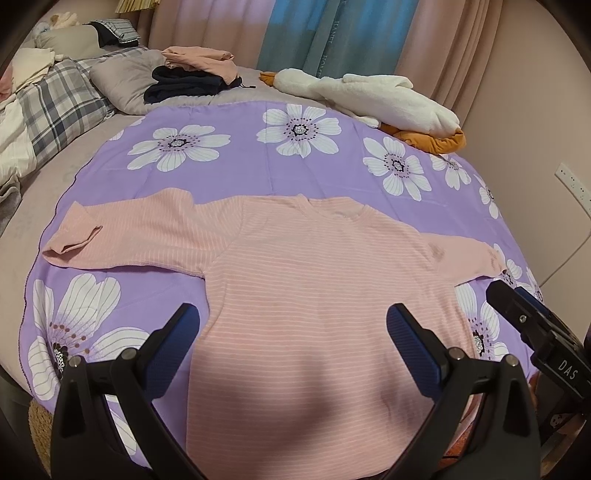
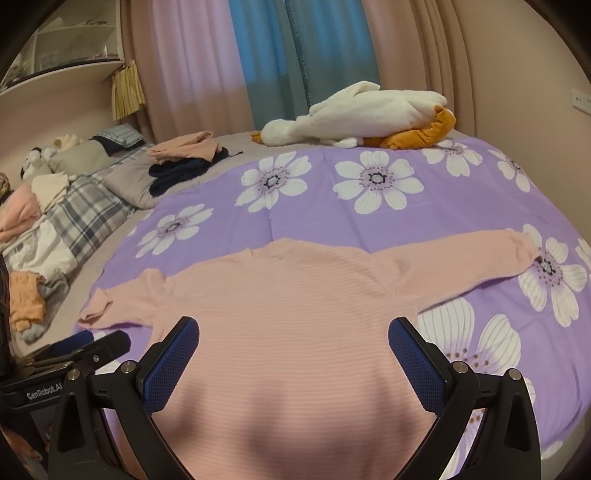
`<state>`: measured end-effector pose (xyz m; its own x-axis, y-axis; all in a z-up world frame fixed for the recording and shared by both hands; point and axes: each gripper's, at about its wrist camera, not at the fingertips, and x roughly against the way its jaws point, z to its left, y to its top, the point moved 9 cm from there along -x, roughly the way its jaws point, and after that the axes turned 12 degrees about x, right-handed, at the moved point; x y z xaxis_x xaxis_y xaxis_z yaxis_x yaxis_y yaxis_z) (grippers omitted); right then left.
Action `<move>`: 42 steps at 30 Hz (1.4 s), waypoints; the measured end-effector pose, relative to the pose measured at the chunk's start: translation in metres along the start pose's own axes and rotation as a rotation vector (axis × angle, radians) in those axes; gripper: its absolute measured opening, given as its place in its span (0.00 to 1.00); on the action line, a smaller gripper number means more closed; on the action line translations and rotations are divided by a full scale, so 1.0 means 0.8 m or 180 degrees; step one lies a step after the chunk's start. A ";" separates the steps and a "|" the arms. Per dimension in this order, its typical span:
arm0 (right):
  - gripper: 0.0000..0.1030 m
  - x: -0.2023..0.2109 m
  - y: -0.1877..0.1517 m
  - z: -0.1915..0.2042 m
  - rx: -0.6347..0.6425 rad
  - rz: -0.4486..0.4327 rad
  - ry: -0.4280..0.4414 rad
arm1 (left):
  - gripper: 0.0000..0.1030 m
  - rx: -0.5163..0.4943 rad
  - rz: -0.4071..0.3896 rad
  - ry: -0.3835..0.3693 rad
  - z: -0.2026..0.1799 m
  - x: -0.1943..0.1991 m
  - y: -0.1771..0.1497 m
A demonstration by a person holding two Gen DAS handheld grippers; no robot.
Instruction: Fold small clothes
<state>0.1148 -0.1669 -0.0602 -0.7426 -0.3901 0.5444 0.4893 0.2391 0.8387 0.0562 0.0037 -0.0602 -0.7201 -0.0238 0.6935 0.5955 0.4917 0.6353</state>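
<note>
Left wrist view. A pink striped top [image 1: 317,280] is seen spread flat, front down or up cannot be told, on a purple flowered sheet [image 1: 236,173] over the bed. Both sleeves are laid out to the sides; the left cuff is slightly turned over. No fold is judged to have been made in it yet. The left gripper [image 1: 291,328] is held above the hem end with its fingers wide apart and nothing between them. Beside it the right gripper [image 1: 524,314] is partly seen; the letters "DAS" are read on its body. A stack of folded clothes [image 1: 195,77] lies at the far side near a pillow, taken as finished pieces. Writing runs down the blue curtain [image 1: 314,33] but is too blurred to be read.

Right wrist view. The same top [image 2: 295,306] is seen unfolded. The right gripper [image 2: 293,332] is spread open over the lower body, empty. "GenRobot.AI" is read on the left gripper [image 2: 92,347]. Crumpled garments [image 2: 26,299] at the left bed edge are judged still to be folded.
</note>
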 end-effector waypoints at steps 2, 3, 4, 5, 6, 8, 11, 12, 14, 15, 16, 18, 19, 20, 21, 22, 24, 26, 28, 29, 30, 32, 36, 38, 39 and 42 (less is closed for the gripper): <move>0.99 0.000 0.000 0.001 0.0002 -0.0005 0.0000 | 0.98 -0.0005 0.0011 0.0008 0.000 0.000 -0.001; 0.99 0.000 0.000 0.001 0.0000 -0.0004 -0.0002 | 0.98 -0.0008 0.0024 0.0021 0.000 0.000 -0.001; 0.99 0.000 0.000 0.001 -0.0003 -0.0005 -0.0003 | 0.98 -0.0007 0.0026 0.0024 0.001 0.000 0.000; 0.99 0.000 0.000 0.001 0.0000 -0.0004 0.0003 | 0.98 -0.0005 0.0022 0.0022 0.000 0.000 -0.001; 0.99 0.000 0.000 0.001 0.0000 -0.0005 0.0006 | 0.98 -0.0003 0.0018 0.0018 -0.001 0.000 -0.001; 0.99 0.000 0.000 0.002 0.0003 -0.0007 0.0009 | 0.98 -0.0002 0.0030 0.0026 0.000 0.000 -0.002; 0.99 -0.001 0.002 0.005 0.0003 -0.0007 0.0034 | 0.98 0.0006 0.0041 0.0031 0.001 0.000 -0.002; 0.99 -0.001 0.003 0.006 0.0000 -0.0005 0.0043 | 0.98 0.0012 0.0047 0.0028 0.000 0.000 -0.003; 0.99 0.000 0.005 0.007 0.0002 -0.0011 0.0067 | 0.98 0.0022 0.0055 0.0023 0.000 0.000 -0.003; 0.99 0.001 0.007 0.008 0.0001 -0.0028 0.0076 | 0.98 0.0023 0.0037 0.0016 0.000 0.000 -0.003; 0.99 0.002 0.008 0.008 -0.0005 -0.0039 0.0090 | 0.98 0.0013 0.0027 0.0014 0.000 0.000 -0.003; 0.99 0.002 0.010 0.008 -0.0014 -0.0053 0.0114 | 0.98 0.0005 0.0029 0.0026 0.001 0.000 -0.002; 0.99 0.002 0.011 0.009 -0.0019 -0.0053 0.0126 | 0.98 0.0008 0.0025 0.0033 0.000 0.000 -0.002; 0.99 0.001 0.011 0.009 -0.0018 -0.0055 0.0134 | 0.98 0.0012 0.0001 0.0018 0.000 0.000 -0.001; 0.99 0.001 0.012 0.009 -0.0014 -0.0061 0.0139 | 0.98 0.0016 -0.0003 0.0013 -0.001 0.000 -0.001; 0.99 0.000 0.013 0.010 -0.0008 -0.0065 0.0147 | 0.98 0.0022 0.0011 0.0014 0.000 0.000 0.000; 0.99 0.000 0.017 0.010 -0.0005 -0.0085 0.0162 | 0.98 0.0018 0.0063 0.0047 0.001 -0.001 0.000; 0.99 0.001 0.021 0.009 -0.0024 -0.0096 0.0179 | 0.98 0.0034 0.0052 0.0029 0.001 0.000 0.000; 0.99 0.003 0.026 0.009 -0.0044 -0.0127 0.0206 | 0.98 0.0040 0.0086 0.0036 0.001 0.002 0.002; 0.99 0.004 0.030 0.009 -0.0027 -0.0140 0.0223 | 0.98 0.0036 0.0113 0.0058 0.002 0.003 0.004; 0.99 0.005 0.032 0.010 -0.0012 -0.0151 0.0235 | 0.98 0.0043 0.0101 0.0053 0.001 0.004 0.006; 0.99 0.006 0.039 0.009 0.0016 -0.0154 0.0258 | 0.98 0.0047 0.0172 0.0108 0.004 0.007 0.009; 0.99 0.006 0.056 0.011 0.0088 -0.0153 0.0343 | 0.98 0.0053 0.0137 0.0118 0.006 0.013 0.023; 0.99 0.005 0.064 0.013 0.0133 -0.0137 0.0407 | 0.98 0.0072 0.0076 0.0101 0.005 0.015 0.032; 0.99 0.005 0.068 0.012 0.0131 -0.0128 0.0451 | 0.98 0.0085 0.0054 0.0080 0.004 0.017 0.036; 0.99 0.003 0.082 0.013 0.0120 -0.0106 0.0585 | 0.98 0.0108 0.0020 -0.0003 0.000 0.017 0.043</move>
<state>0.1407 -0.1429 -0.0036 -0.6602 -0.5535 0.5076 0.4457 0.2552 0.8580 0.0666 0.0202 -0.0286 -0.7167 -0.0197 0.6971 0.5877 0.5211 0.6190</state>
